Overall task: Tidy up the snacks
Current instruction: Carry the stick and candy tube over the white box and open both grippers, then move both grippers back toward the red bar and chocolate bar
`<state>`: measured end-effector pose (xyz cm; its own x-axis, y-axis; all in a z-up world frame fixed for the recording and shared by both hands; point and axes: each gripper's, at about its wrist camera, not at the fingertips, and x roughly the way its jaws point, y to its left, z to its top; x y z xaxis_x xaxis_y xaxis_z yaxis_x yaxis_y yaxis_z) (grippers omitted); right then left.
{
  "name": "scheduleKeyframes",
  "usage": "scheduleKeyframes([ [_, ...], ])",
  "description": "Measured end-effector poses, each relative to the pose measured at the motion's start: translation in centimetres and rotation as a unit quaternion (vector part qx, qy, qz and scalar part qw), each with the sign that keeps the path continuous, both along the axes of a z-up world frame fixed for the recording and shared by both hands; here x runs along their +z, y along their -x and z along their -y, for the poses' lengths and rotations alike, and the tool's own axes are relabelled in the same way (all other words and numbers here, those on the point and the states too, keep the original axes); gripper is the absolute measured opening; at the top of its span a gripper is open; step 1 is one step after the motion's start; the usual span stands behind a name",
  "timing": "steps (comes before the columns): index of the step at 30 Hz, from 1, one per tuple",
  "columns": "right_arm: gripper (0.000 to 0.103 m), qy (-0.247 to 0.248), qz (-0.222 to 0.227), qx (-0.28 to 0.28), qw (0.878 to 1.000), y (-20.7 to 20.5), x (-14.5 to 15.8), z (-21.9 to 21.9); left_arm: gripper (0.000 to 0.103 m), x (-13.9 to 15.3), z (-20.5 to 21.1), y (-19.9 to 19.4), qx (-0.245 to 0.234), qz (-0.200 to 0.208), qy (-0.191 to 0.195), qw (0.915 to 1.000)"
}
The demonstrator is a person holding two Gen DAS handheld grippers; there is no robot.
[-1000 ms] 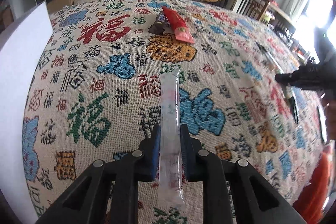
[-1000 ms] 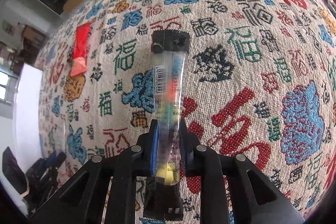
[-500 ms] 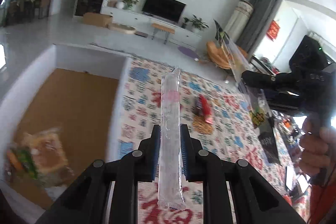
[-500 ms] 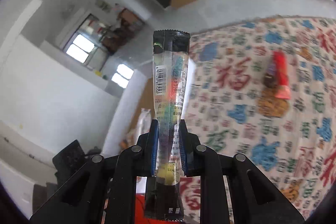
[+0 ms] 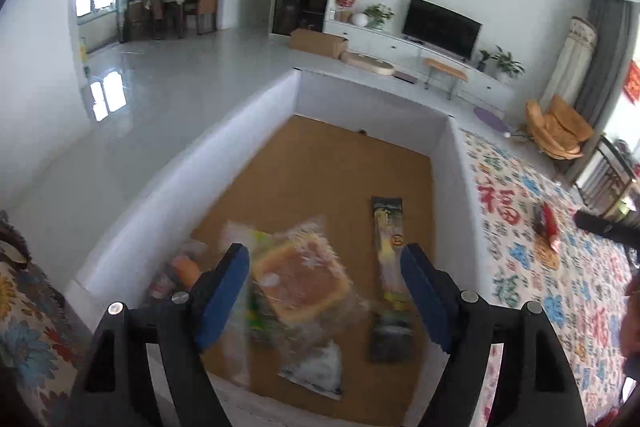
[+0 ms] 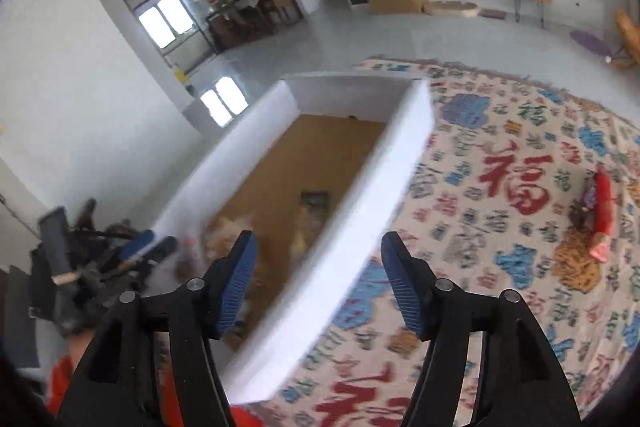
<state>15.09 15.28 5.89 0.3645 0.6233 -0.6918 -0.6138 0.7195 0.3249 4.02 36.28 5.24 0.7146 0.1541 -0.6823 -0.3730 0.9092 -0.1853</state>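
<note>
**Snack box, drop-off: both tongs letting go**

Item 1, left tongs (image 5: 324, 297). Held over the white box (image 5: 256, 115). A second ago they were pinched on a clear tube snack above the patterned cloth; now the jaws are opening and stand wide, with nothing pressed between the blue pads (image 5: 224, 291). A pale, blurred strip just inside the left pad may be that clear tube falling; too smeared to be sure.

Item 2, right tongs (image 6: 318, 283). A second ago clamped on a black-ended candy tube; now the jaws are opening, wide, nothing between them. They hang above the near wall of the box, partly over the cloth (image 6: 500, 227).

Item 3, contents of the box. On the brown floor lie a wrapped cake packet (image 5: 300, 279), a long black-and-yellow stick packet (image 5: 390, 267) and an orange-topped item (image 5: 184, 269) in the near corner. Judged: both carried snacks have been released into the box, so this pair is stored.

Item 4, remaining stock. A red packet (image 6: 602, 211) with a small dark snack (image 6: 582, 207) touching it rests on the cloth, well apart from the box. Judged: these are next to collect.

Item 5, views compared. The left view looks straight into the box and lists its contents clearly; the right view blurs them behind the wall, but alone shows the left tongs from outside and a broad stretch of cloth around the red packet
</note>
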Motion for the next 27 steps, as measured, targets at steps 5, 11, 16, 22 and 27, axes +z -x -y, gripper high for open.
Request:
scheduleKeyframes([
  [5,0.069,0.138,0.054,-0.134,0.98,-1.6,-8.4,13.7,0.078,1.6,9.3,-0.9,-0.113,0.031,0.011,0.9931],
  [11,0.069,0.185,0.038,-0.277,0.942,-0.5,-13.0,28.3,0.099,0.8,22.6,-4.6,-0.253,0.039,0.002,0.9667],
  [16,0.069,0.186,0.042,-0.309,0.932,1.1,-14.1,31.4,0.099,-6.2,29.3,-9.3,-0.284,-0.046,-0.024,0.9574],
  [22,0.078,0.19,0.044,-0.322,0.927,1.2,-14.1,31.6,0.099,-10.6,30.4,-12.6,-0.248,-0.075,-0.03,0.9654],
  [27,0.082,0.168,0.027,-0.331,0.928,1.1,-15.1,33.0,0.099,-11.7,30.6,-15.0,-0.236,-0.087,-0.068,0.9655],
])
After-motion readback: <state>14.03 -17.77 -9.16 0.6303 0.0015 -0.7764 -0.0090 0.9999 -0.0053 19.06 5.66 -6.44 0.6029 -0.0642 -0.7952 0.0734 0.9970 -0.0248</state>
